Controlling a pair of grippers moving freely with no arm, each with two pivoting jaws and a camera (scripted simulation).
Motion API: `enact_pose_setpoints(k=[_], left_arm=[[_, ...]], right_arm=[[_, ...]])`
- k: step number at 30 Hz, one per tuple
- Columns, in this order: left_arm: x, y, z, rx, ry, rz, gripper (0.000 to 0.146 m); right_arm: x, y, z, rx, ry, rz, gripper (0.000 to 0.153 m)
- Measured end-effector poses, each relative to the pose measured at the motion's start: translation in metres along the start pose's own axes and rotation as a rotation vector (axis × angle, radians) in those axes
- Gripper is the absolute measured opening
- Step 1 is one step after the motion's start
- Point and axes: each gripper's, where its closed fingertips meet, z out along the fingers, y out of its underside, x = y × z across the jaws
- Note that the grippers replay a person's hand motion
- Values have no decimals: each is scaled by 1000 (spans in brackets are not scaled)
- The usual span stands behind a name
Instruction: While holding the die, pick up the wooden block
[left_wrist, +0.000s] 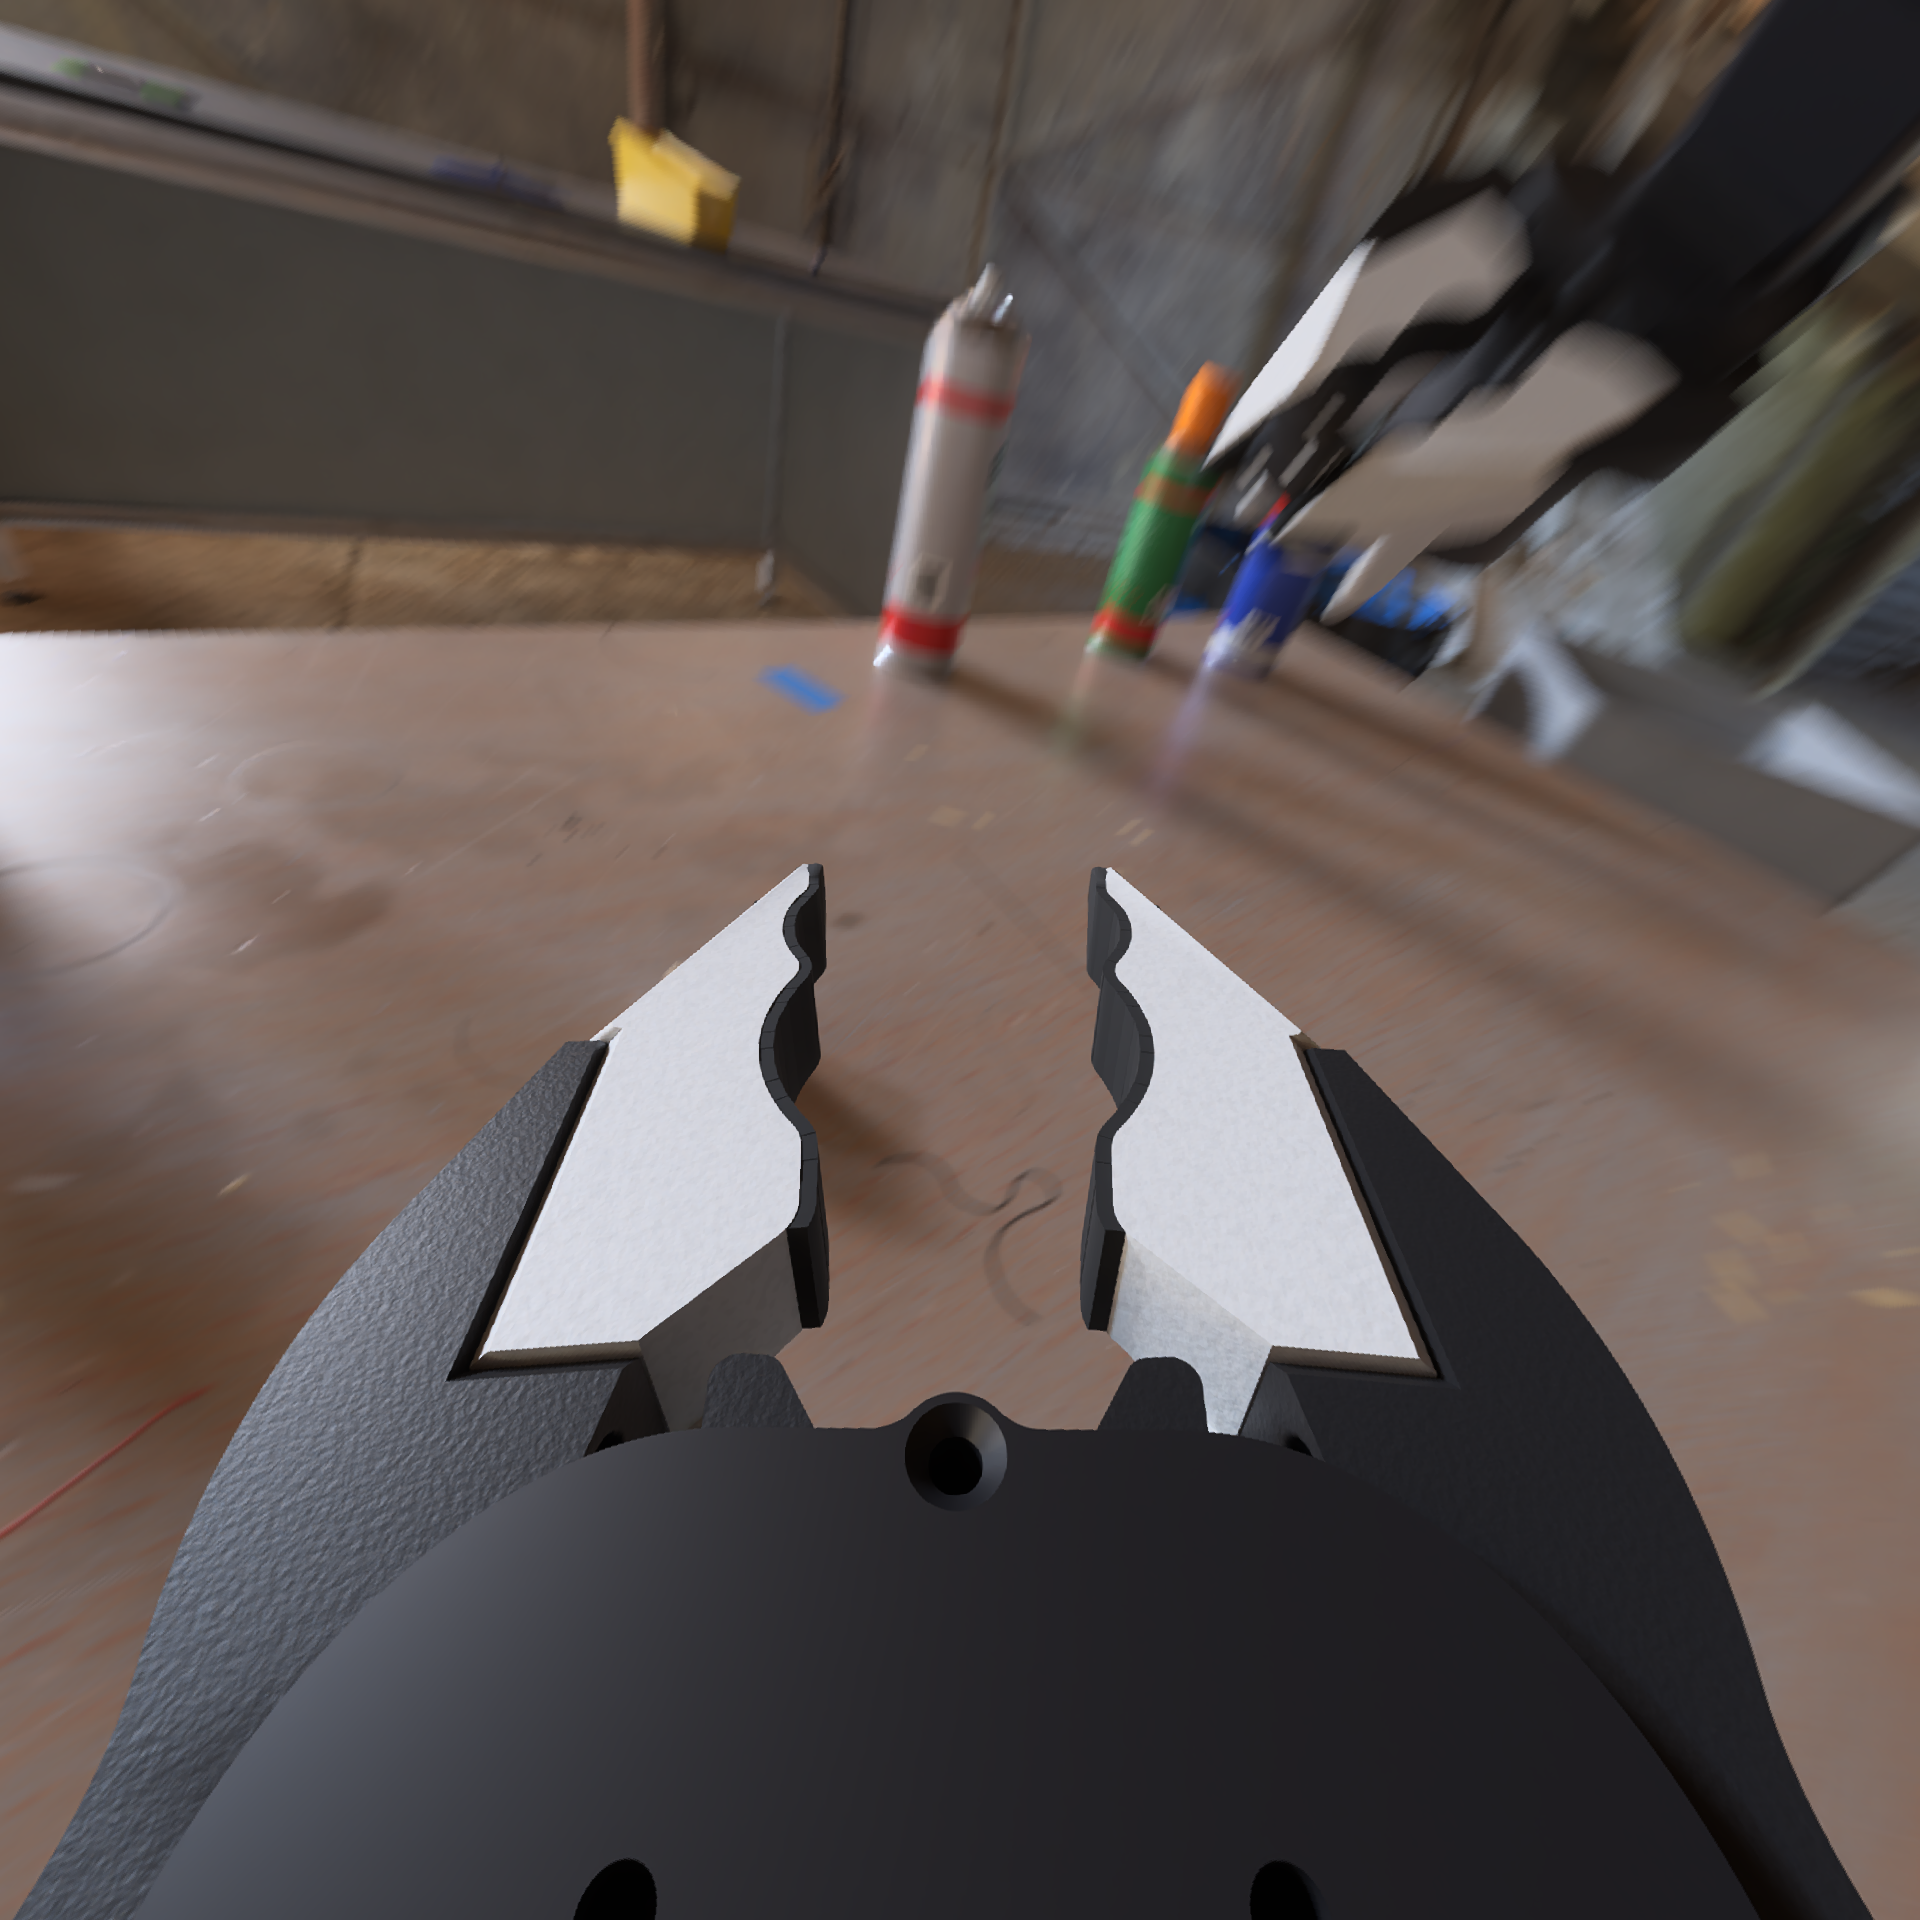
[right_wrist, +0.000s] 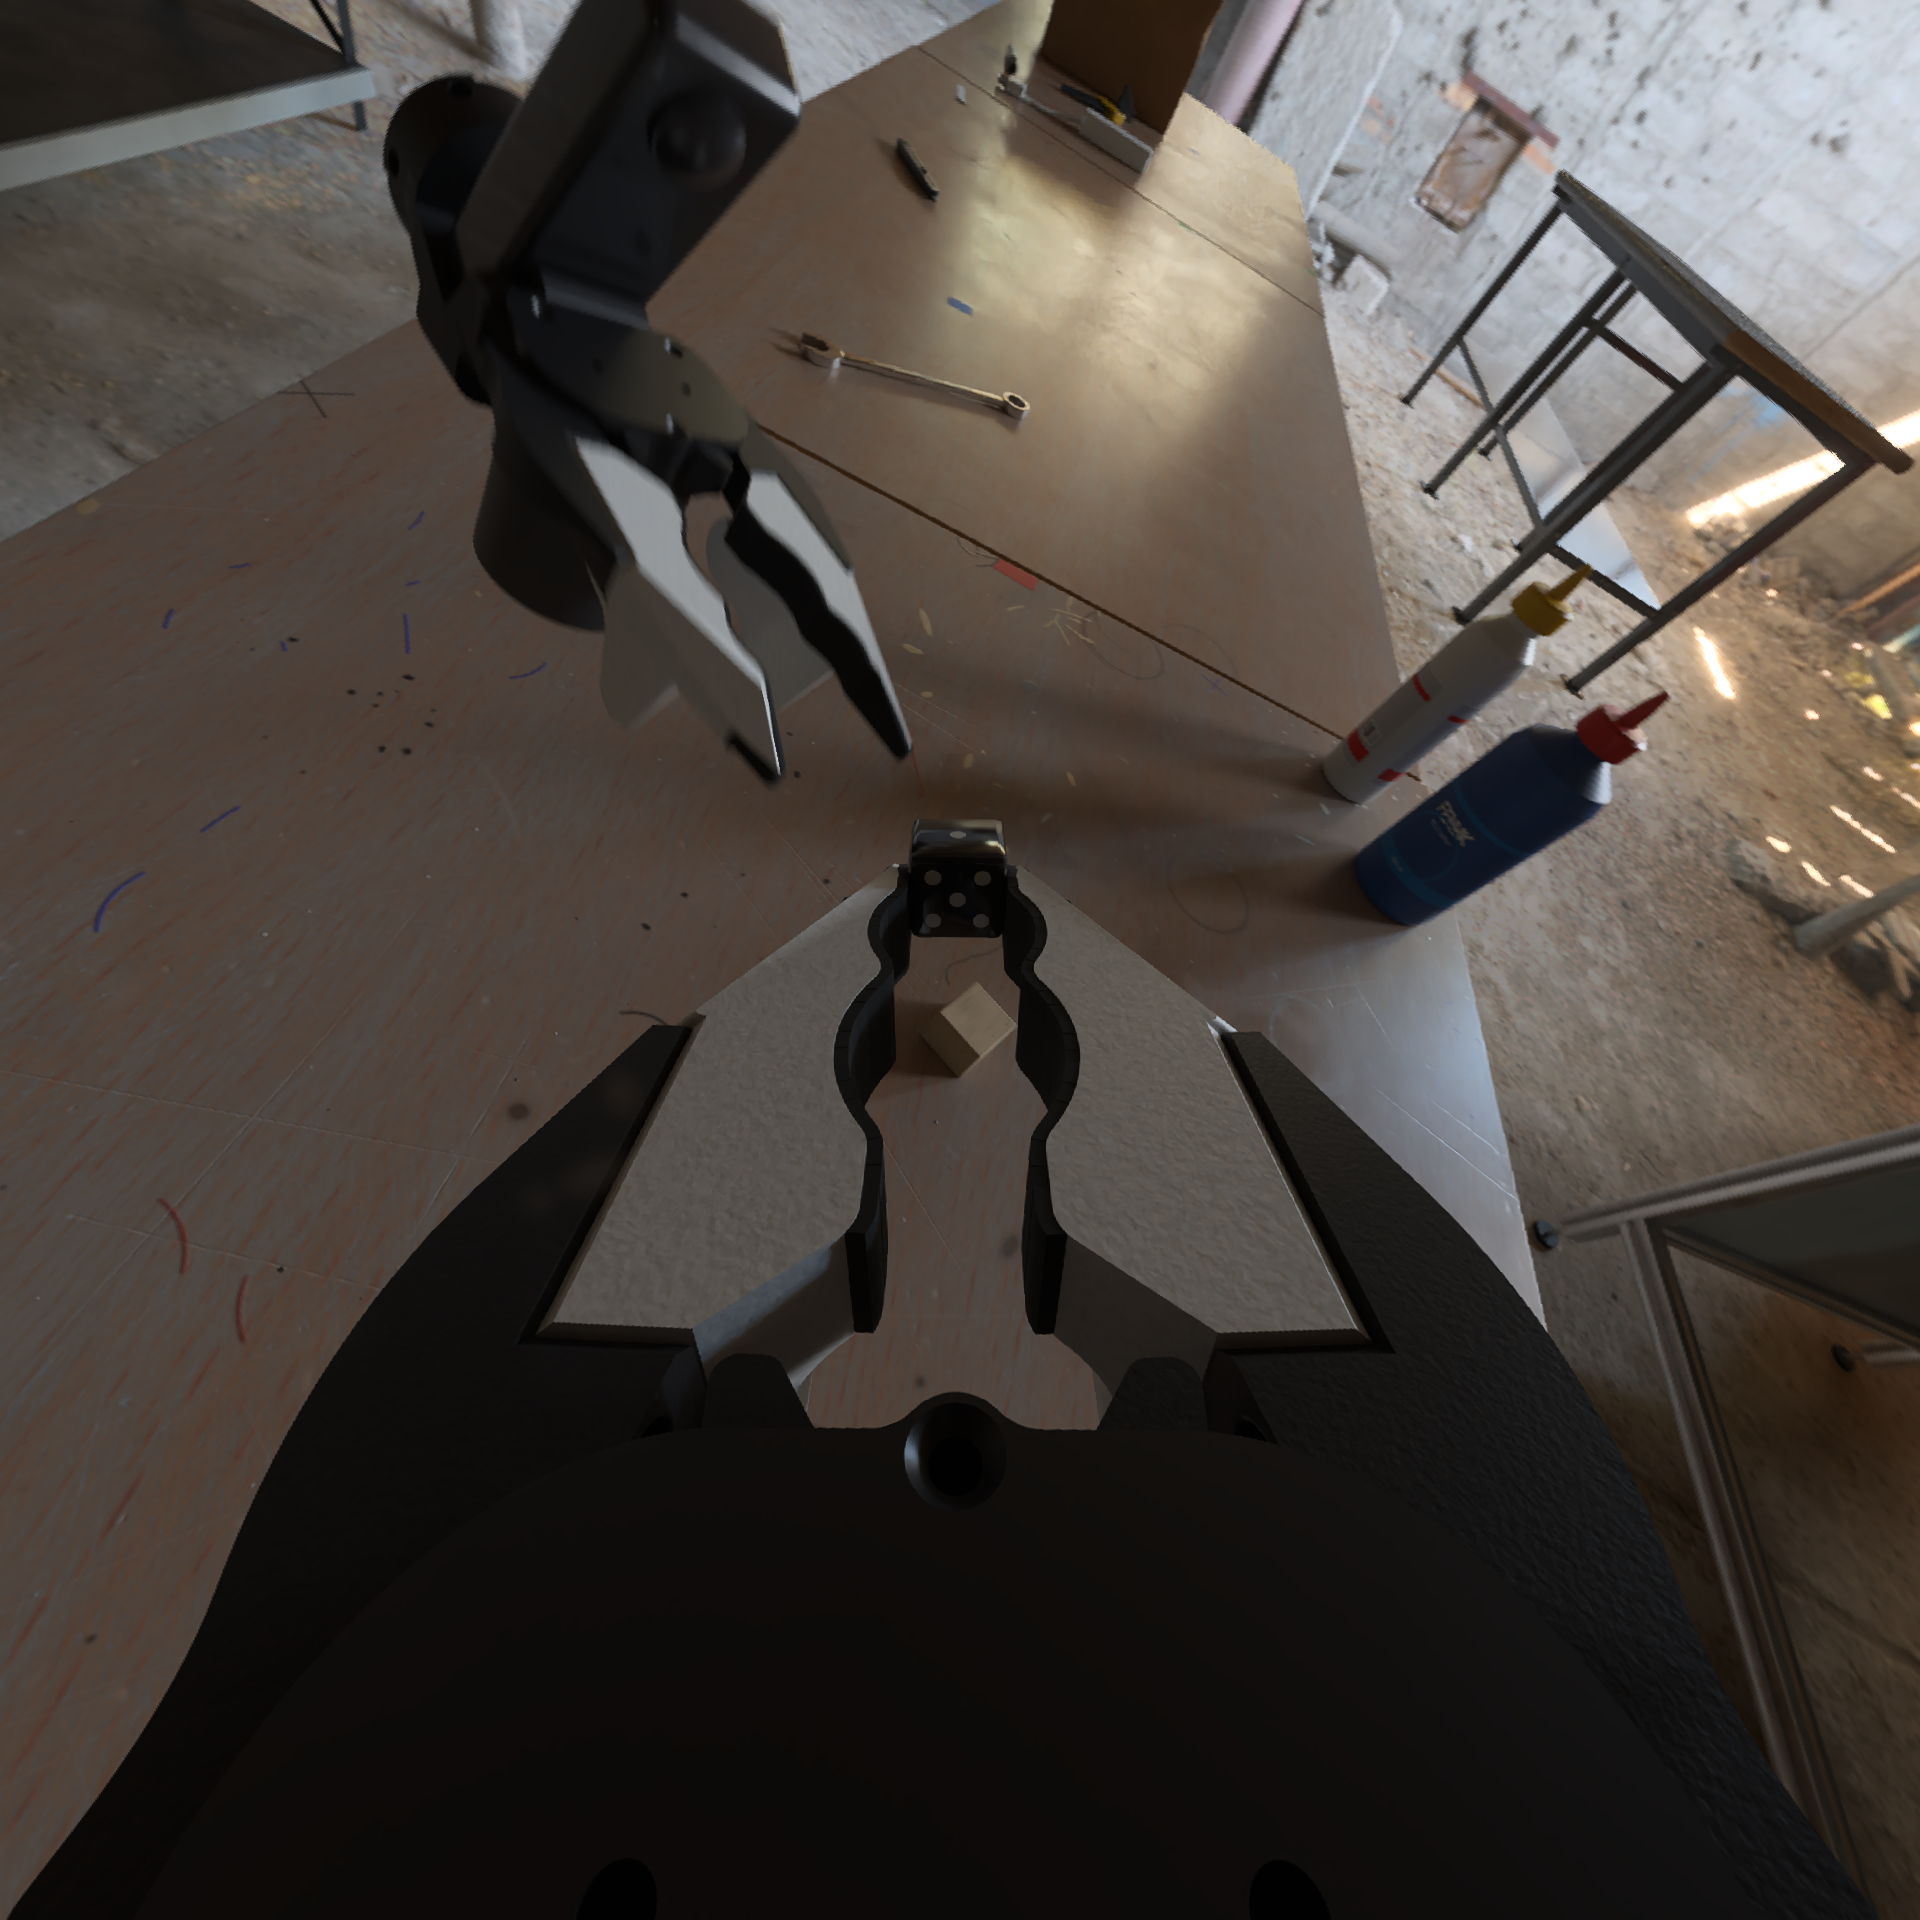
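Observation:
In the right wrist view my right gripper is shut on a black die with white pips, pinched at the fingertips and held above the wooden table. A small pale wooden block lies on the table below, seen through the gap between the fingers. My left gripper hangs open and empty above the table, up and to the left of the die. In the left wrist view the left gripper is open over bare tabletop, and the right gripper shows blurred at the upper right. The block is not visible there.
A white bottle and a blue bottle stand near the table's right edge. A wrench and small tools lie farther back. In the left wrist view a white bottle, a green bottle and a blue one stand ahead.

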Motion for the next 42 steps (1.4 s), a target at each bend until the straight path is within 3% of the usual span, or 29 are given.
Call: enact_pose_setpoints(k=[4,8,12,25,35,42], left_arm=[[-46,54,25,-210,-226,140,66],[-67,65,43,-229,-358,305,75],[-73,73,60,-291,-356,318,76],[-91,103,81,-536,-274,150,65],[-89,111,88,-605,-208,140,78],[-91,112,89,-618,-210,161,76]], right_arm=[[8,-2,-16,12,45,6,16],[8,-5,-23,24,55,-5,16],[6,-4,-21,8,48,-27,16],[8,2,-23,-20,59,-38,16],[12,8,-26,-41,68,-33,16],[11,12,-22,-69,64,-40,16]])
